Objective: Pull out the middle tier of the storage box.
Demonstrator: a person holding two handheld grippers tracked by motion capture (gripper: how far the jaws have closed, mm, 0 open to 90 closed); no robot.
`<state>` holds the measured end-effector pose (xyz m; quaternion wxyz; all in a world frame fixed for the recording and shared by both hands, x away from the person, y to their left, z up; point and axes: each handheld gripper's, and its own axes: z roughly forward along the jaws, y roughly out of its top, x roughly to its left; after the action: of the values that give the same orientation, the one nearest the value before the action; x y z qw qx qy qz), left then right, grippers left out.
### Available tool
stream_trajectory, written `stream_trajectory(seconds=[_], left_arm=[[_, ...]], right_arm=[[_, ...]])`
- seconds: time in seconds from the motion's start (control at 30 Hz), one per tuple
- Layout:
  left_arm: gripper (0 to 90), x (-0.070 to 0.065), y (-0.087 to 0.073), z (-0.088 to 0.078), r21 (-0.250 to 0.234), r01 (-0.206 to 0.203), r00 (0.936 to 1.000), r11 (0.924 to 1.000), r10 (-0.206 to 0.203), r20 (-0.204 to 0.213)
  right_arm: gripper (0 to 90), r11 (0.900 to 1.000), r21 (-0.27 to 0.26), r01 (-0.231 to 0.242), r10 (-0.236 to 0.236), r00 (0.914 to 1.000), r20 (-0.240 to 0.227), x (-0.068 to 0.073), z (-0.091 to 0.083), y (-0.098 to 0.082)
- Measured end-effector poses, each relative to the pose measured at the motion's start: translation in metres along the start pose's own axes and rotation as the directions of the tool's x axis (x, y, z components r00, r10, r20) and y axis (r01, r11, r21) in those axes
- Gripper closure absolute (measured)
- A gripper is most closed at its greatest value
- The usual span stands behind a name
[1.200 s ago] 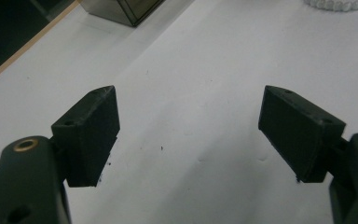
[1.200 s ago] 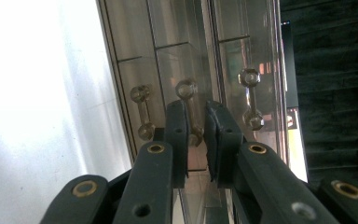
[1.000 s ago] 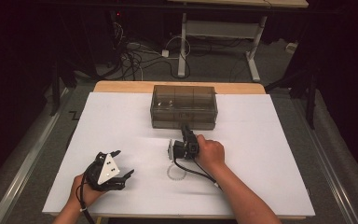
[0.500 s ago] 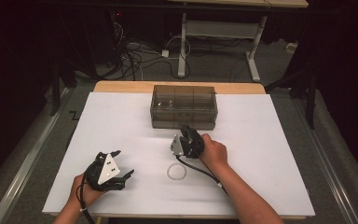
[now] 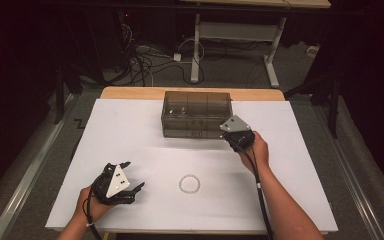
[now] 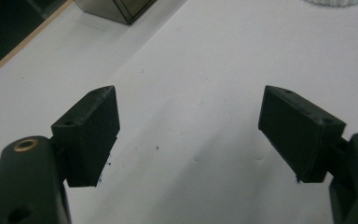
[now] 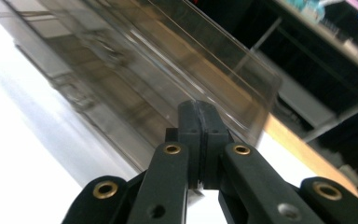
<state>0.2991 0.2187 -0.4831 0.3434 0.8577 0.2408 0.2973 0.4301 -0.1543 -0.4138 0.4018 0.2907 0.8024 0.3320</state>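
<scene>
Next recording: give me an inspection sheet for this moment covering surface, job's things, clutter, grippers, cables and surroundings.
Surface: white sheet on a wooden table.
Job's things: smoky clear plastic box, lid on, at the far middle; small beaded ring flat near the front.
Clutter: nothing seen.
Grippers: left hand-held gripper open, nothing between its jaws; right hand-held gripper shut, empty, pointed at the box's right end.
Cables: one trails along each forearm; a tangle on the floor.
Surroundings: dark room, desk frame behind.
</scene>
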Motion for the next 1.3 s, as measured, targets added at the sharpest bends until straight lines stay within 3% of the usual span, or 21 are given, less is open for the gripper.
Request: stream_trajectory(seconds=[0.13,0.47,0.8,1.03,1.3], left_arm=[[20.3,0.000,0.000,0.000,0.001,0.000,1.0000,1.0000,0.000,0.001],[20.3,-0.001,0.000,0.001,0.005,-0.003,1.0000,1.0000,0.003,0.003],[20.3,-0.002,0.000,0.002,0.009,-0.006,1.0000,0.9999,0.006,0.007],[20.3,-0.002,0.000,0.002,0.010,-0.007,0.9999,0.9999,0.007,0.009],[20.3,-0.002,0.000,0.002,0.011,-0.008,0.9999,0.9999,0.007,0.011]], right_arm=[[90.0,0.997,0.047,-0.063,0.065,0.9973,-0.033,-0.013,0.004,-0.005],[90.0,0.993,0.109,-0.042,0.050,0.9963,-0.070,-0.008,0.016,-0.008],[90.0,0.988,0.139,-0.061,0.072,0.9947,-0.073,-0.010,0.022,-0.009],[90.0,0.979,0.196,-0.060,0.083,0.9904,-0.110,-0.012,0.026,-0.008],[90.0,0.975,0.214,-0.065,0.095,0.9867,-0.132,-0.009,0.028,-0.010]])
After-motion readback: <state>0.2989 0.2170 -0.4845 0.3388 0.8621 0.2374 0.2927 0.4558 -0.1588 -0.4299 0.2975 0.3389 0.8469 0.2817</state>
